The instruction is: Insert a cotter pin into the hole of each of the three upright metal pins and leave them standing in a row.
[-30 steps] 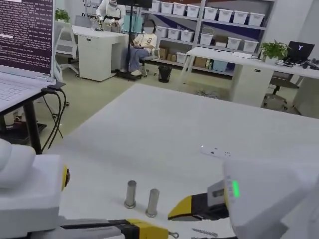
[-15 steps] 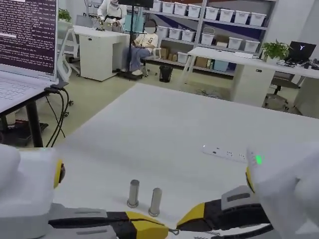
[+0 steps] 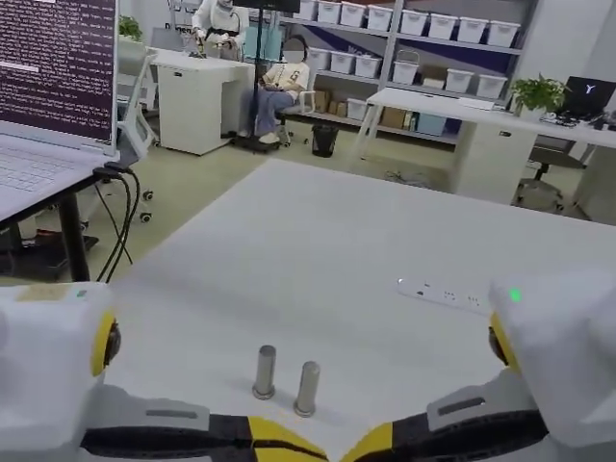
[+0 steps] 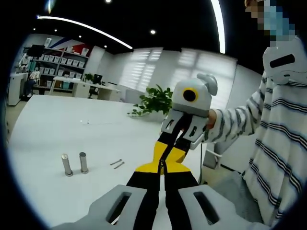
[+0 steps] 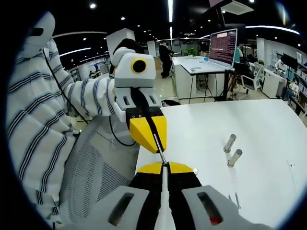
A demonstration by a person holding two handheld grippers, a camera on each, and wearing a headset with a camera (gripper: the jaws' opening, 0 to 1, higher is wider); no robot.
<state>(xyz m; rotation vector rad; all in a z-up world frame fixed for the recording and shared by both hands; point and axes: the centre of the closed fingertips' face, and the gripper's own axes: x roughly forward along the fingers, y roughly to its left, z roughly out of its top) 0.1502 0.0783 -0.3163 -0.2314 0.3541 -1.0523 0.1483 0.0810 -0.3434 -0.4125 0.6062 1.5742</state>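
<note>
White flat table (image 3: 318,241): work surface.

Left gripper (image 4: 163,168), black with yellow tips: jaws clenched, on the near side of the standing pins. Right gripper (image 5: 165,166), same make: jaws drawn almost together, tip to tip with the left one.

Upright grey metal pins (image 3: 264,372) (image 3: 307,388): two standing side by side, close but apart. Whether their holes carry anything is too small to tell.

Slim silvery rod (image 5: 159,148): pinched in the left gripper's tips, its end at the right gripper's tips (third pin or cotter pin, cannot tell; nor whether the right one grips it).

Thin wire cotter pins (image 4: 115,163) (image 4: 119,166): two lying loose just beside the standing pins.

Judgement: early. Two loose cotters suggest two insertions left, and the row lacks its third pin.
</note>
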